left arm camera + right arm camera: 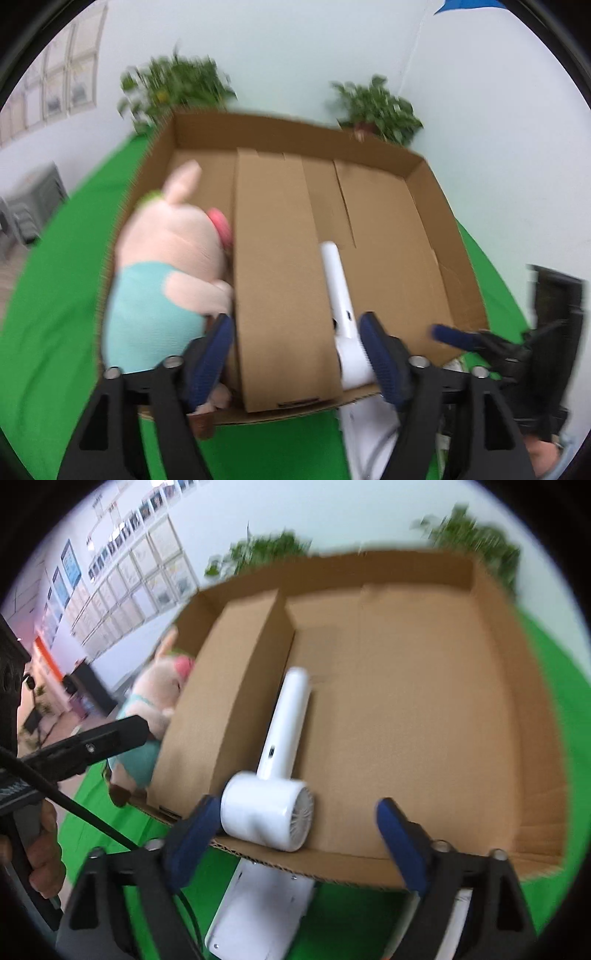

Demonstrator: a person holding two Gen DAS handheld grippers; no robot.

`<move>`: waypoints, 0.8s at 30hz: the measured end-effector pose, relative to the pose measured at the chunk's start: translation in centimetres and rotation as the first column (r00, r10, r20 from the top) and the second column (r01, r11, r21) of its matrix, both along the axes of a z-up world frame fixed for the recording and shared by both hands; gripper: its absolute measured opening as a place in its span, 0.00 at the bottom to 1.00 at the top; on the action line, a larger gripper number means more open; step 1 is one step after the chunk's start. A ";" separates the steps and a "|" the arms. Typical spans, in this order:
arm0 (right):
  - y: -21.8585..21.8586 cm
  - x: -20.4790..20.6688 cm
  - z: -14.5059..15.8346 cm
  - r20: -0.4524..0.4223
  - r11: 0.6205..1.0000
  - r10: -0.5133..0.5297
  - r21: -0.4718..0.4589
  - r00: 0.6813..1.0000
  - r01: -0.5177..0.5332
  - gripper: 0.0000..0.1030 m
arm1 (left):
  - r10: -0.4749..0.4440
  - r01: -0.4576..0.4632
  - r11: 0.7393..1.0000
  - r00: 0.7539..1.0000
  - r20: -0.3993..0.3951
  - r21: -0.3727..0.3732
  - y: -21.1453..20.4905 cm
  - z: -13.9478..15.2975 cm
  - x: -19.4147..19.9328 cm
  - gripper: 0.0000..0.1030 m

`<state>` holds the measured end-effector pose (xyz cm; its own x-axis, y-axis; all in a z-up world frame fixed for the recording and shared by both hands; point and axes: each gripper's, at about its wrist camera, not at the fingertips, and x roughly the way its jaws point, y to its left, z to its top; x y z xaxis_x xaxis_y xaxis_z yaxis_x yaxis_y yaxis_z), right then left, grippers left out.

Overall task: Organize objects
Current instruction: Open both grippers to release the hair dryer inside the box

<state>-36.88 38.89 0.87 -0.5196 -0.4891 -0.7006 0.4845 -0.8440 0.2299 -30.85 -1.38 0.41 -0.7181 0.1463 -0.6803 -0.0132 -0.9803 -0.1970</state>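
A shallow cardboard box [424,173] sits on a green cloth. A raised cardboard divider [280,266] splits it. A plush pig [166,258] in a teal shirt lies in the narrow left compartment. A white hair dryer [273,801] lies in the wide right compartment, its head at the near wall and its handle pointing away. My left gripper [295,354] is open over the near wall, straddling the divider's end and holding nothing. My right gripper [293,843] is open just in front of the dryer's head, its pads not pressing on it. The left gripper [92,746] also shows at the right wrist view's left edge.
Two potted plants [177,85] [376,107] stand behind the box against a pale wall. A white flat object [258,904] lies on the green cloth [55,295] under the box's near edge. A person's hand [44,849] holds the left tool. Framed pictures cover the left wall.
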 end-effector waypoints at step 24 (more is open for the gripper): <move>2.7 8.5 4.0 -0.275 0.979 -0.165 0.072 0.947 0.191 0.67 | 0.114 -0.175 0.960 0.958 -0.264 -0.219 5.9 3.6 9.2 0.81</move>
<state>-28.38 41.60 4.87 -0.7662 -0.3085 -0.5637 0.3566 -0.9339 0.0263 -21.70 4.49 3.98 -0.8688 -0.1156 -0.4814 0.1137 -0.9930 0.0332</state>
